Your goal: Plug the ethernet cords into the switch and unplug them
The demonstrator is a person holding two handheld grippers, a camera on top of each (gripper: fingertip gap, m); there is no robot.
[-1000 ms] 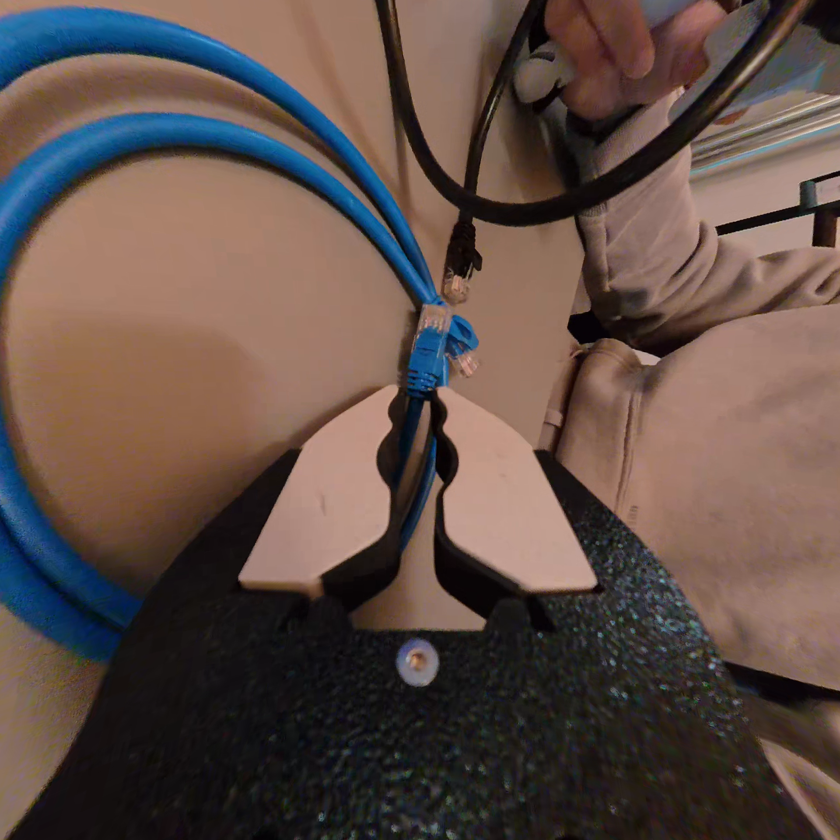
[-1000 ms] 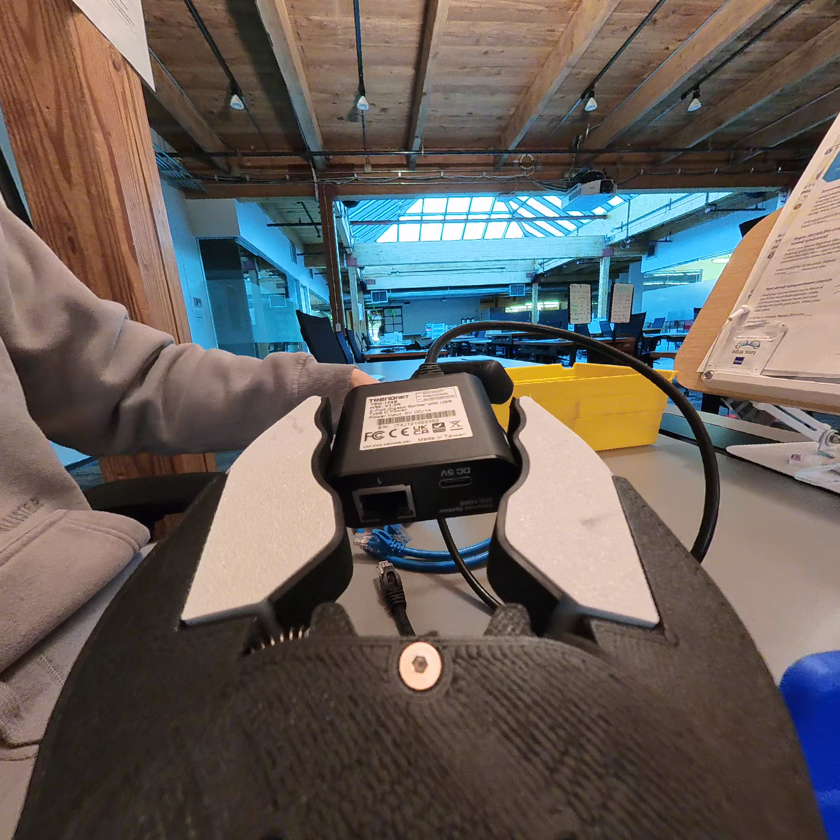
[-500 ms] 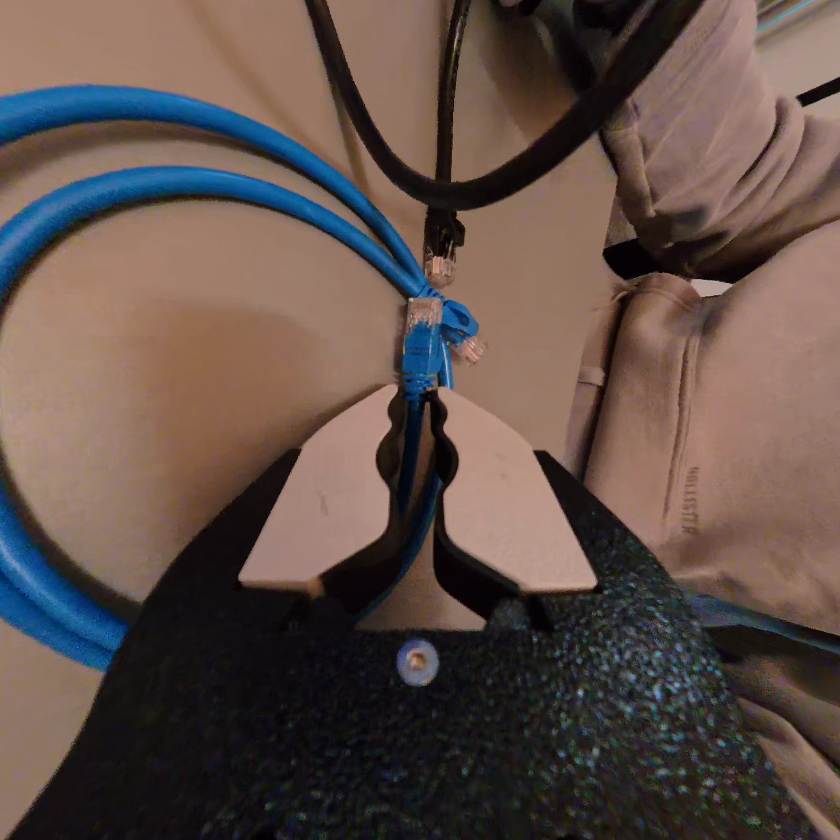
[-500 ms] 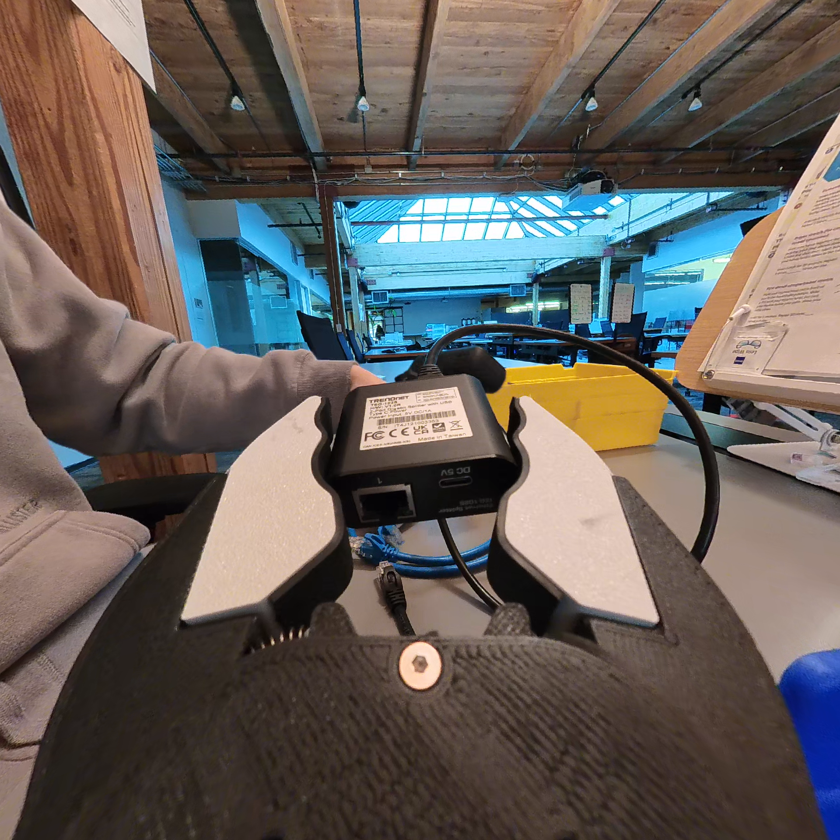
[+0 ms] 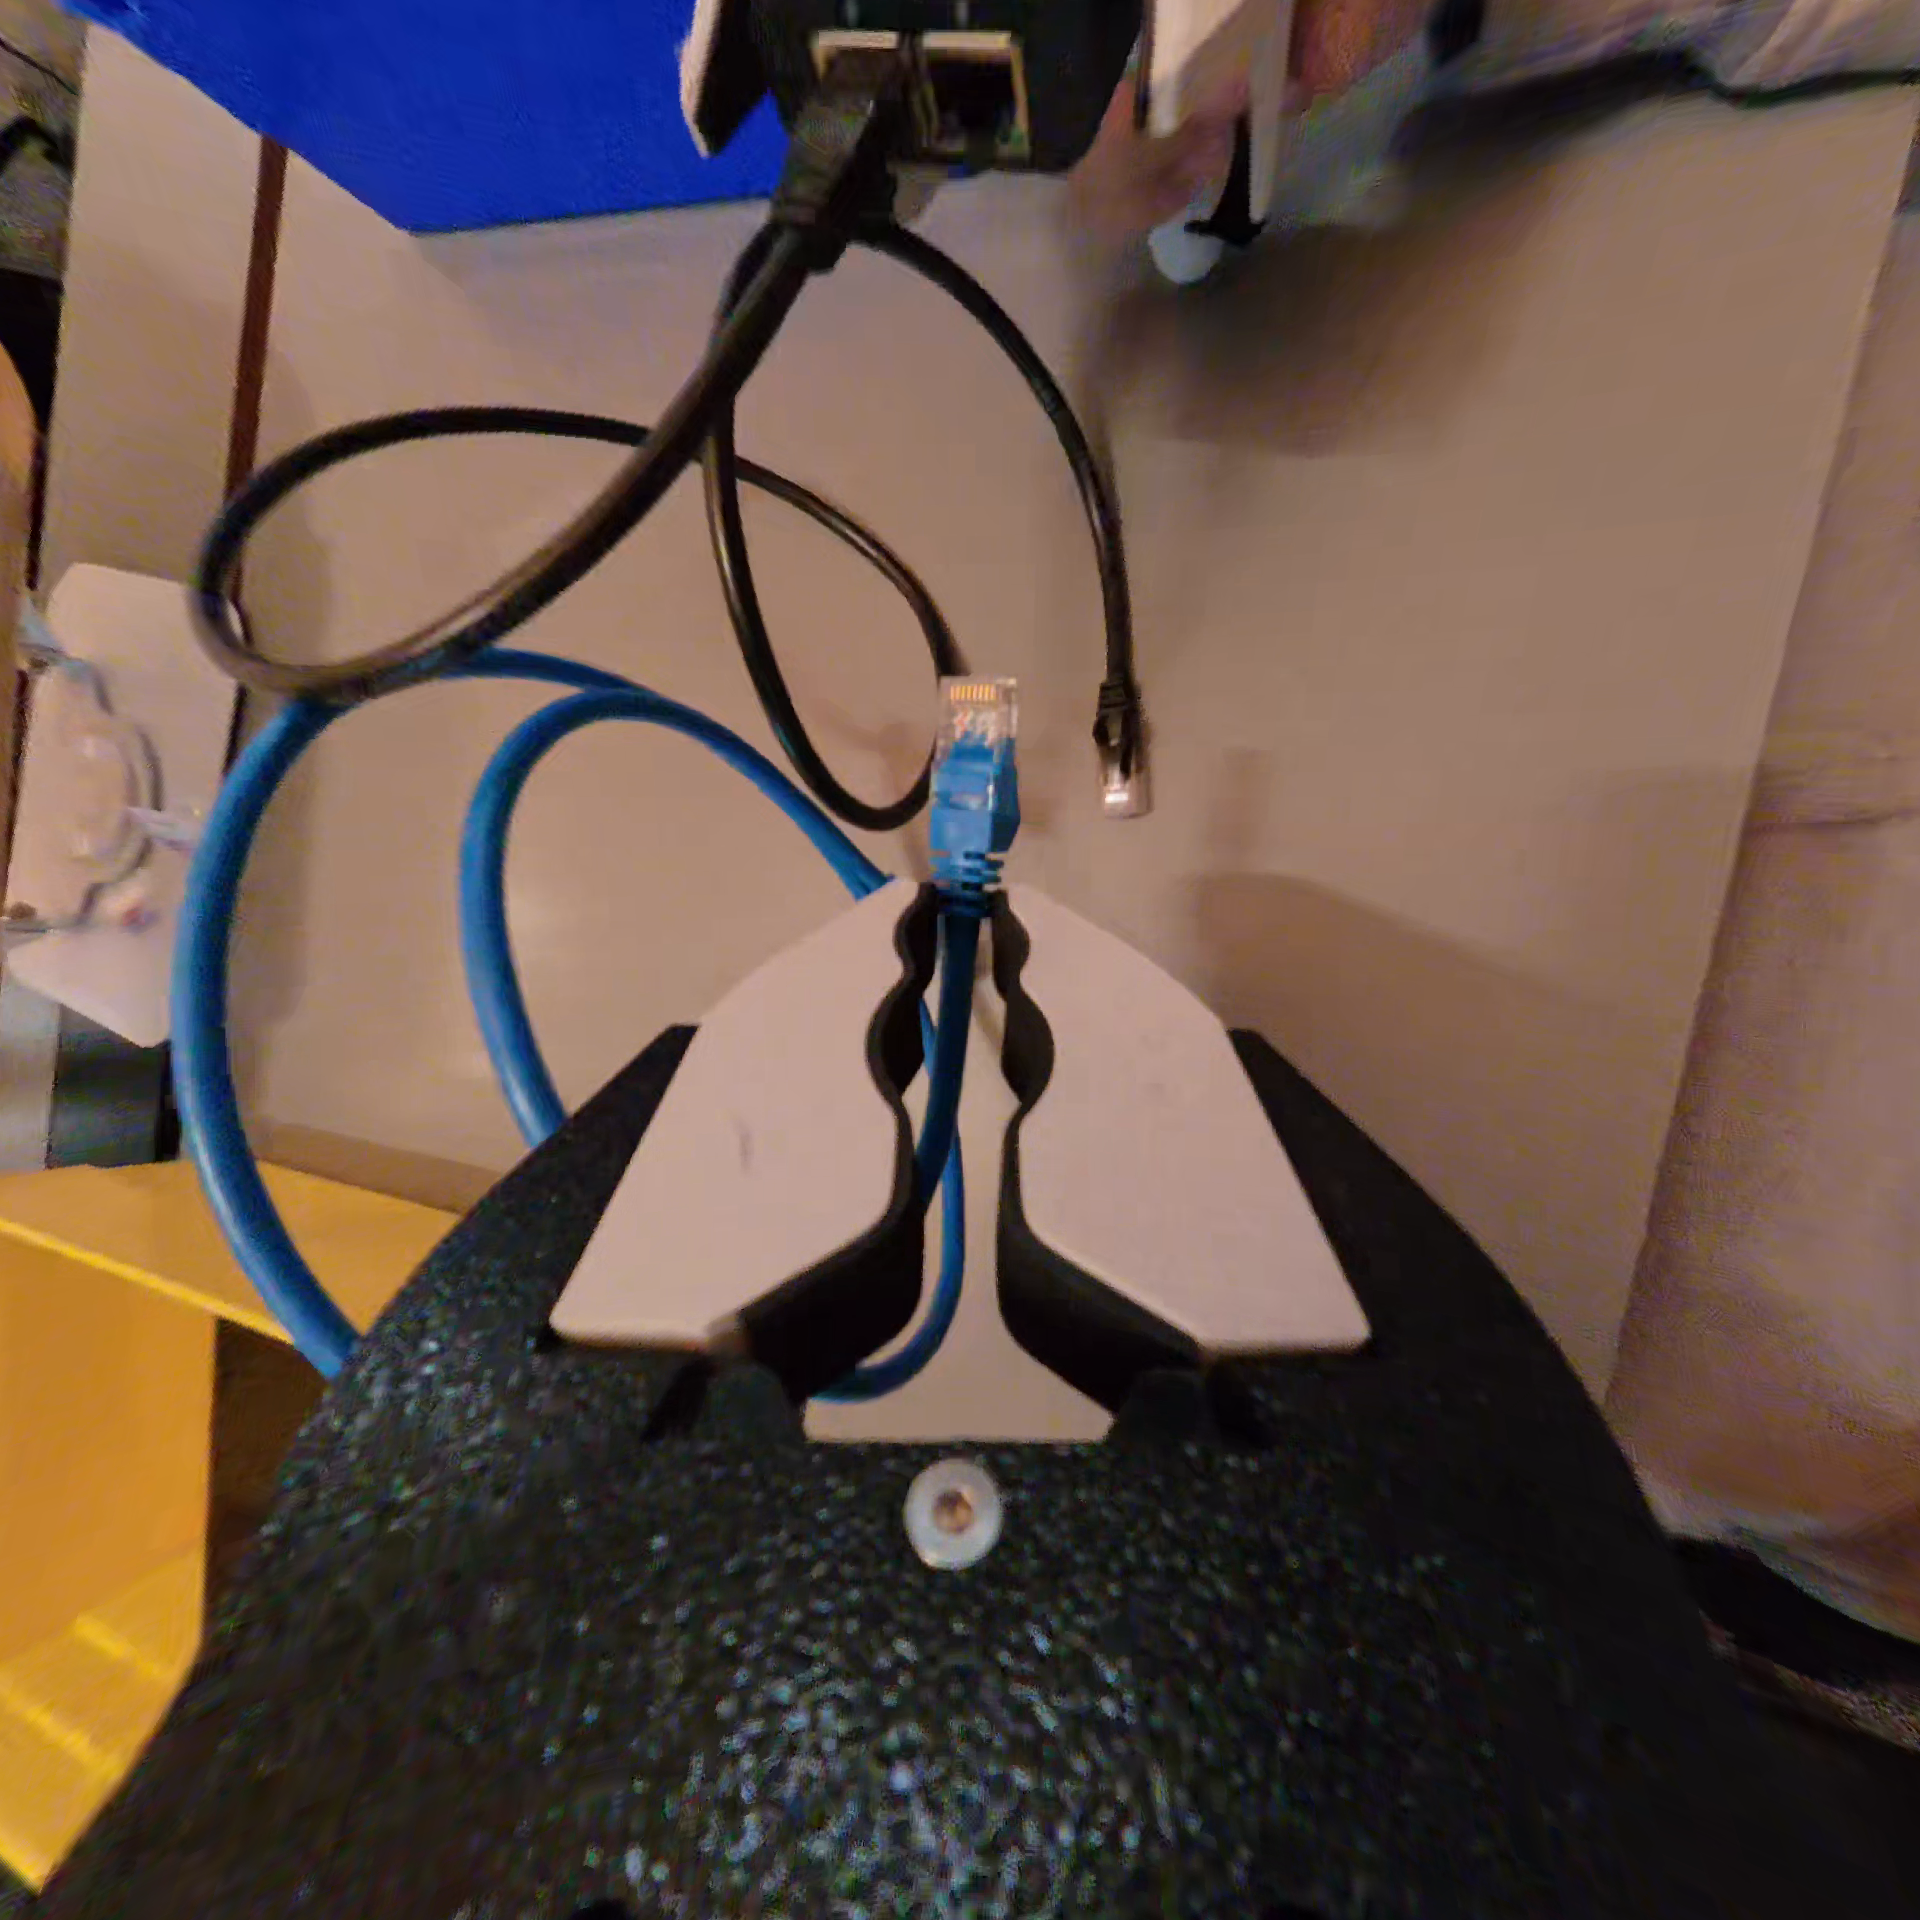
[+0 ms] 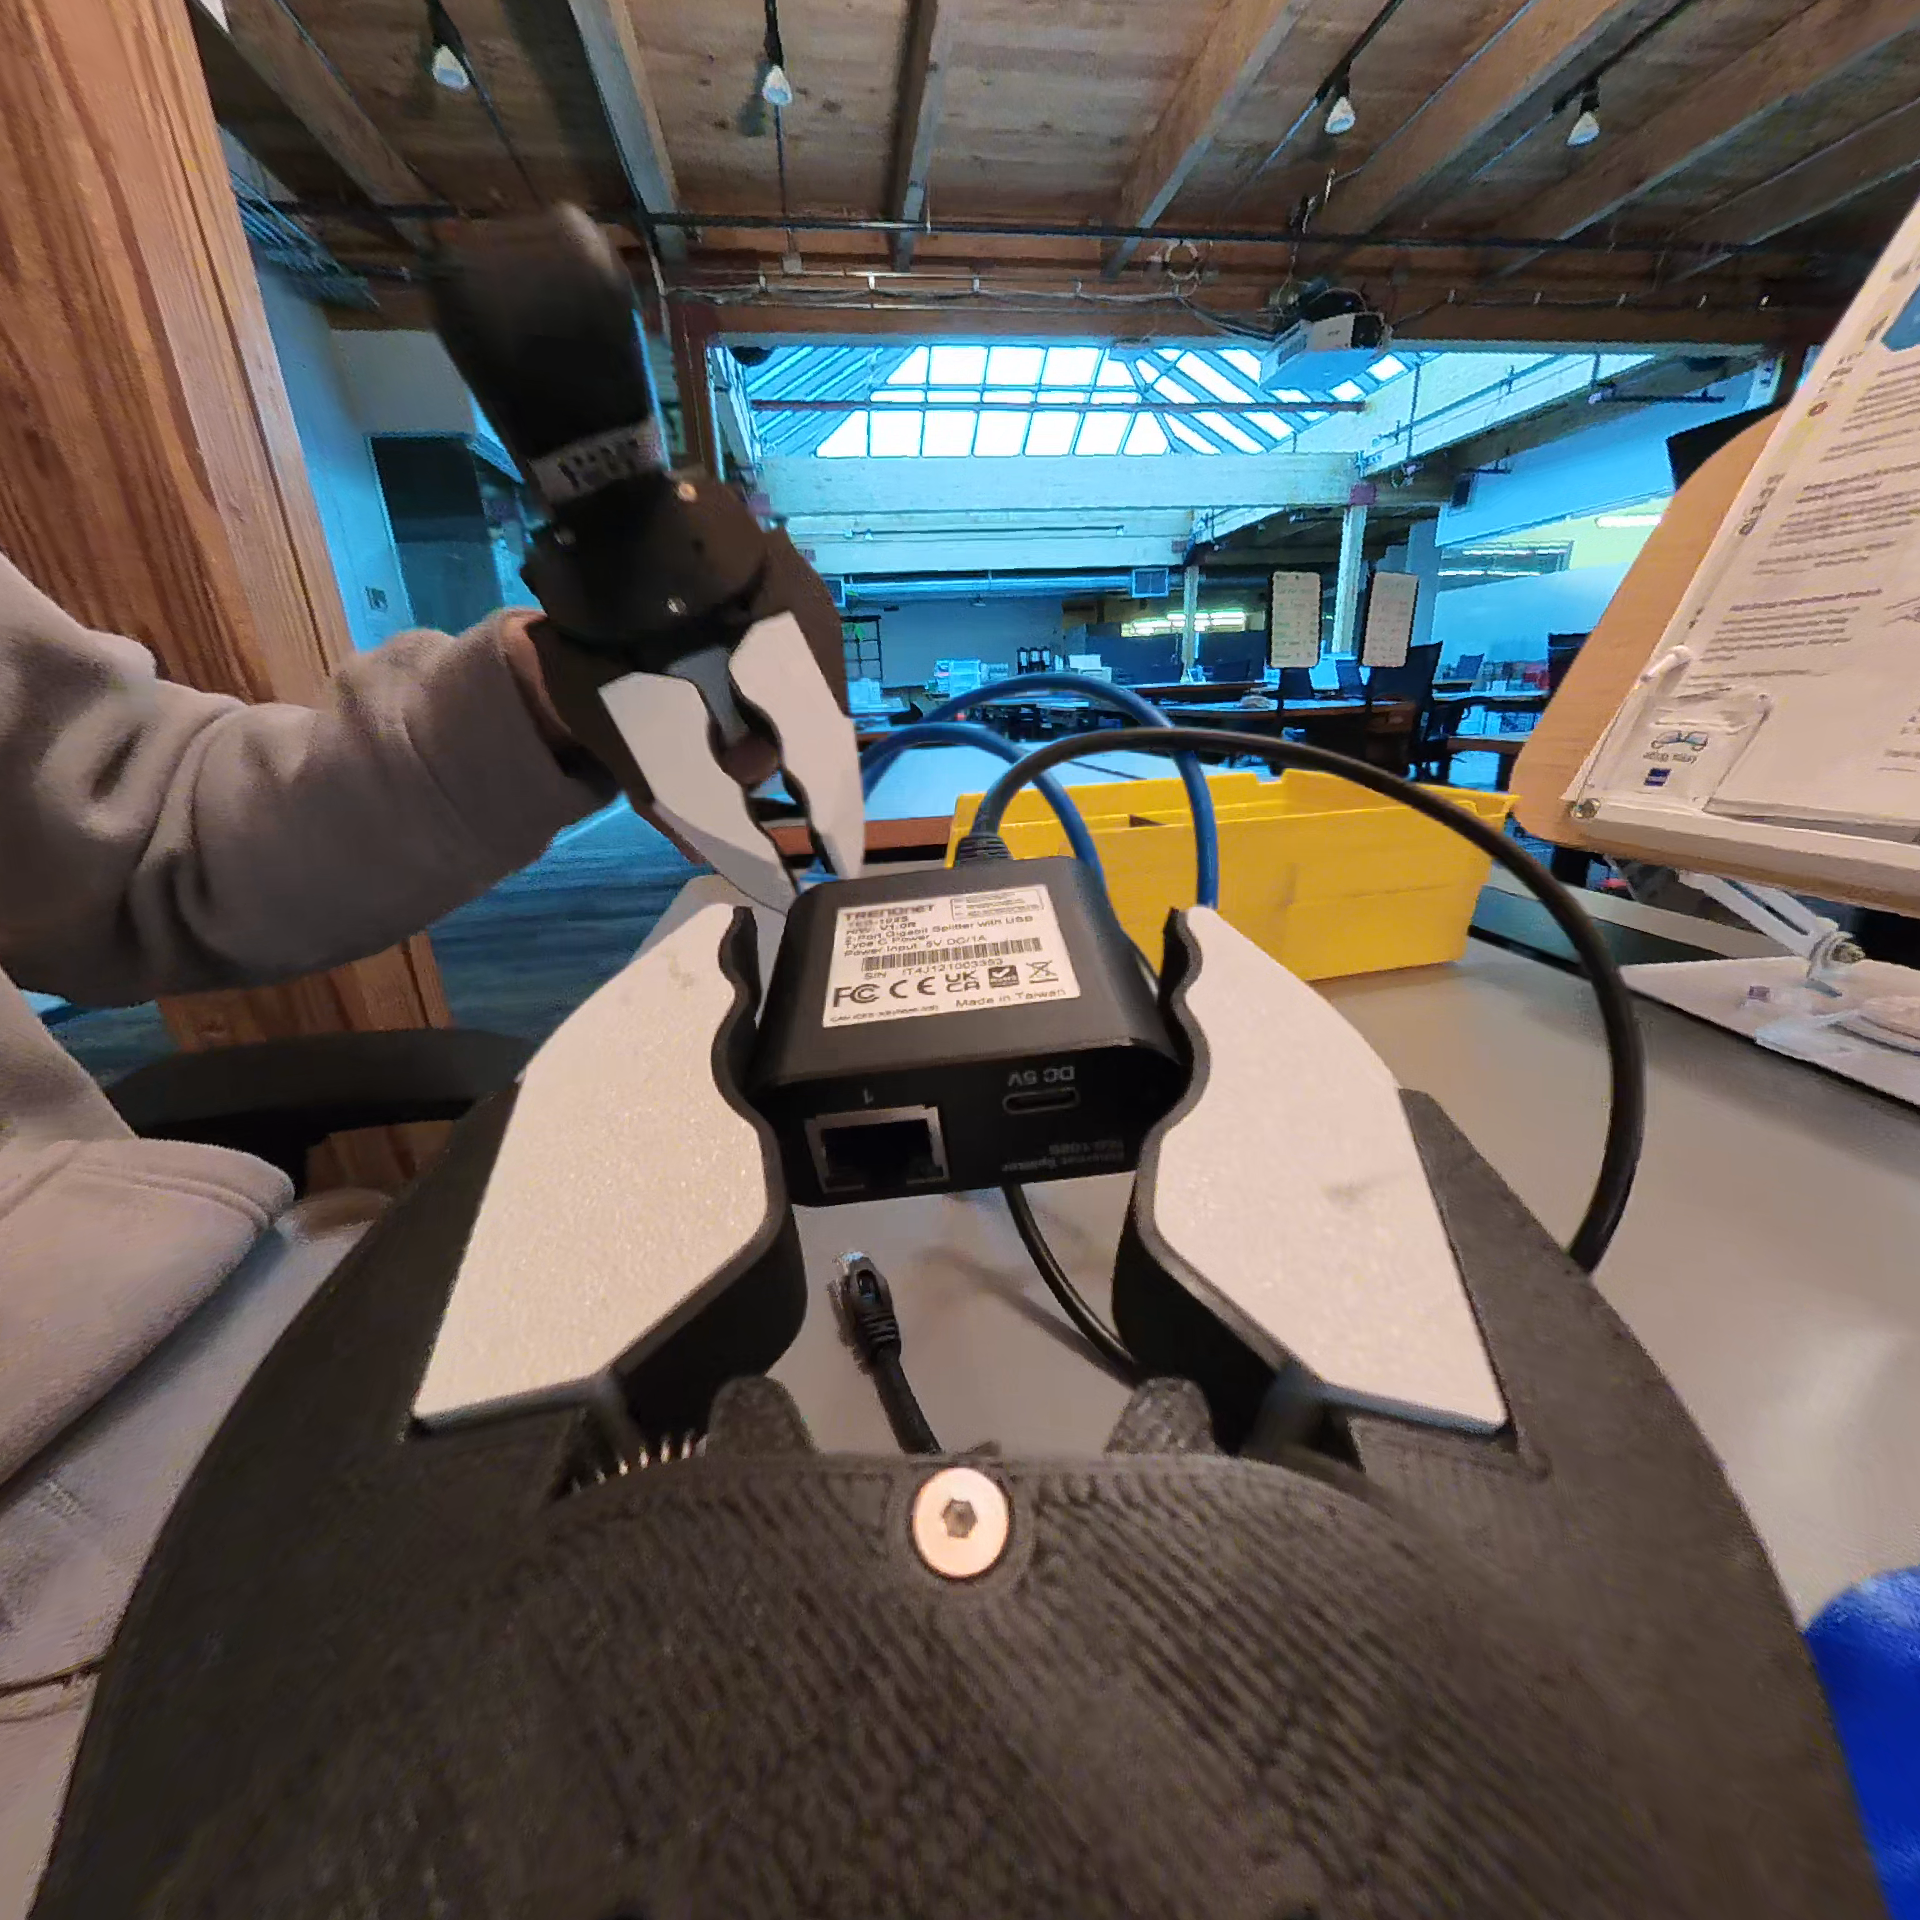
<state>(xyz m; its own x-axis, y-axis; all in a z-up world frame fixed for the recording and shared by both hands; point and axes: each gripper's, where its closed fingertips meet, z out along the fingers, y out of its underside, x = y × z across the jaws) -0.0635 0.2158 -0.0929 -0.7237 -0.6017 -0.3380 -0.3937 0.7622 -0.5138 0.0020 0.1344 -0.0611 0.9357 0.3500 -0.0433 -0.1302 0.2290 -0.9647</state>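
My right gripper is shut on a small black switch, held above the table with one empty port facing the camera. In the left wrist view the switch shows at the top edge with a black cord plugged into one port and the port beside it empty. My left gripper is shut on a blue ethernet cord just behind its clear plug, which points at the switch from a distance. A loose black plug lies on the table; it also shows in the right wrist view.
A yellow bin stands on the grey table behind the switch. A stand with papers is at the right. A blue object lies near the switch. A person's sleeve and a wooden post are at the left. There is about 12 cm between the tips of the two grippers.
My left gripper has lifted the blue cord off the table and turned toward the switch. It now appears in the right wrist view above the switch. The right gripper held still.
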